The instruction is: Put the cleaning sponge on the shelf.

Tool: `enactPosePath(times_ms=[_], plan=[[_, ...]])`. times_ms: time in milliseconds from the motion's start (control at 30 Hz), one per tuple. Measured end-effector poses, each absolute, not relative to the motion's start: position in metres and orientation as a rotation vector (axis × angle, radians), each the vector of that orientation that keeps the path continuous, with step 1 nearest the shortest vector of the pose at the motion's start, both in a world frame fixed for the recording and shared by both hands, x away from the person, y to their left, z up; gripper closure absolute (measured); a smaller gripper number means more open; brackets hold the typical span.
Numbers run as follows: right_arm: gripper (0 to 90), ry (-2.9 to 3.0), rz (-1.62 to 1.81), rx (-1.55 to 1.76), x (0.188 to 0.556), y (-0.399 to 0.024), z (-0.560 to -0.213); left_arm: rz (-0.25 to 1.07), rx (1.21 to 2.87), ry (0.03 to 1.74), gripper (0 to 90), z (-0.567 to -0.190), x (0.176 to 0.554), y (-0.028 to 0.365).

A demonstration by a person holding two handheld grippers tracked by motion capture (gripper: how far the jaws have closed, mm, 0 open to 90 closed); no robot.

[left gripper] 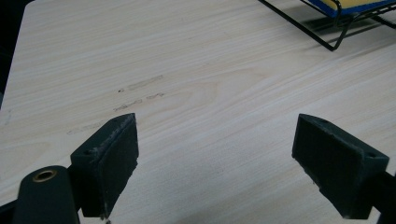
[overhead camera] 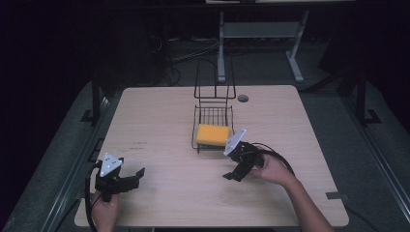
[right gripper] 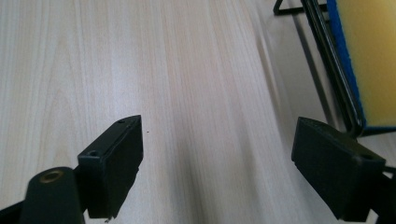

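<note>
Left gripper (overhead camera: 126, 181) is held low over the near-left table (overhead camera: 159, 125), jaws spread wide, nothing between them. At centre, a yellow sponge (overhead camera: 212, 134) with a blue underside lies in the black wire rack (overhead camera: 213, 113), at its near end. Right gripper (overhead camera: 234, 175) is held just beside the rack's near-right corner, jaws likewise wide and empty, pointed down at bare wood. Judged step: reach for the sponge. The right gripper should be turned toward the rack and lowered over the wire rim, so the sponge's edges are pinched squarely without the wires being snagged.
</note>
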State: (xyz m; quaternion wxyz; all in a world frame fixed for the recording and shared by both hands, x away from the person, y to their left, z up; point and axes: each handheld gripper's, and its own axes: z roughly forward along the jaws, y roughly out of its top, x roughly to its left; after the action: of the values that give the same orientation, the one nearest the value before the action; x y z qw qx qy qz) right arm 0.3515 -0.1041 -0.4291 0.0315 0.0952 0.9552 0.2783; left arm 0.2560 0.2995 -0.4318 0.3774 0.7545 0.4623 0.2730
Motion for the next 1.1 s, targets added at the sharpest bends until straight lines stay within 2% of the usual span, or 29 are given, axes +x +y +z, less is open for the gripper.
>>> enactPosePath(times_ms=[1100], plan=[[16.2, 2.930, 0.858, 0.445, 0.338, -0.151, -0.436, 0.696, 1.934, 1.178, 14.1, -0.432, 0.256, 0.298]])
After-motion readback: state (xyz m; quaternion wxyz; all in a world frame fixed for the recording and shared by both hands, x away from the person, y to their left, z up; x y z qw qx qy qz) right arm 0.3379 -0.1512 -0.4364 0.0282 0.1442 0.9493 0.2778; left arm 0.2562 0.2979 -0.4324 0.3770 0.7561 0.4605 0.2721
